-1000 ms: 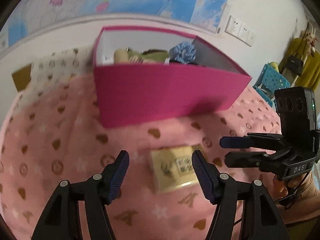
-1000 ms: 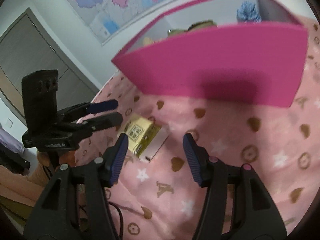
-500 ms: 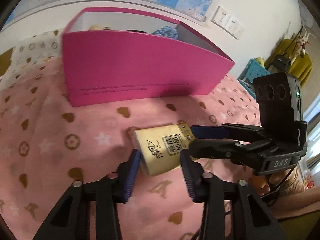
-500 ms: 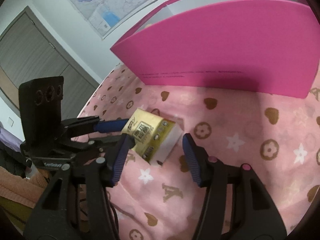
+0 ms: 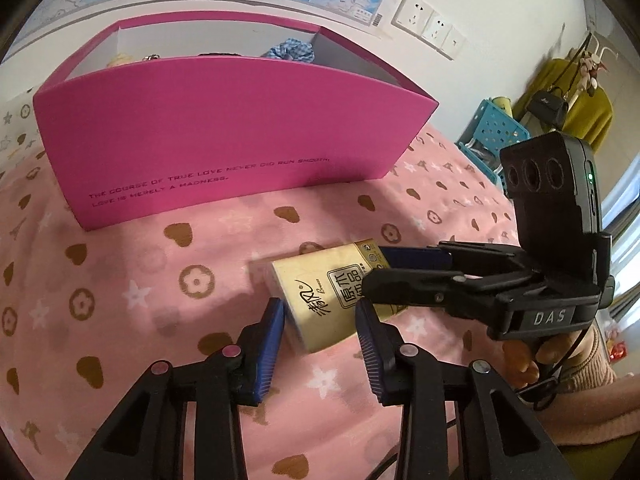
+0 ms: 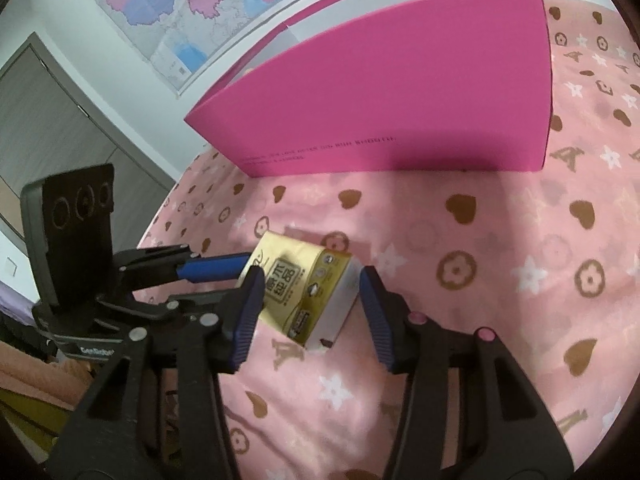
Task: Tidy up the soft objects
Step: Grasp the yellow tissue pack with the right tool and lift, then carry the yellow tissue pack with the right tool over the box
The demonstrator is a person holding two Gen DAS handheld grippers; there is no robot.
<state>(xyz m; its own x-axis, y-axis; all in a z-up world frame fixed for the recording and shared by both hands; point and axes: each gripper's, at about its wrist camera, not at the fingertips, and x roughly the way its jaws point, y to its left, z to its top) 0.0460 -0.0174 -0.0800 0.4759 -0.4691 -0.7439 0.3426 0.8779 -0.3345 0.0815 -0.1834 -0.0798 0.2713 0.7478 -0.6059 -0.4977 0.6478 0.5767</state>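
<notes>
A yellow tissue pack [image 5: 320, 300] lies on the pink patterned blanket [image 5: 160, 280], in front of the tall pink box [image 5: 224, 140]. My left gripper [image 5: 320, 320] is closing, and both blue pads press on the long sides of the pack's near end. In the right wrist view, the pack [image 6: 296, 284] sits between the closing jaws of my right gripper [image 6: 310, 296]. Its left pad is at the pack and a gap shows at the right pad. The box holds a blue fluffy thing [image 5: 292, 50] and a yellowish plush [image 5: 120, 60], mostly hidden.
A blue perforated crate [image 5: 496, 132] and a yellow coat [image 5: 580, 116] stand beyond the bed's right edge. Wall sockets [image 5: 428, 26] and a map [image 6: 192, 8] are on the wall behind the box. A grey door [image 6: 60, 120] is at left. A hand [image 5: 536, 356] holds the right gripper.
My left gripper moved forward and down onto the pack and its jaws narrowed onto it. The right gripper came in over the pack's other end, with its jaws narrowing.
</notes>
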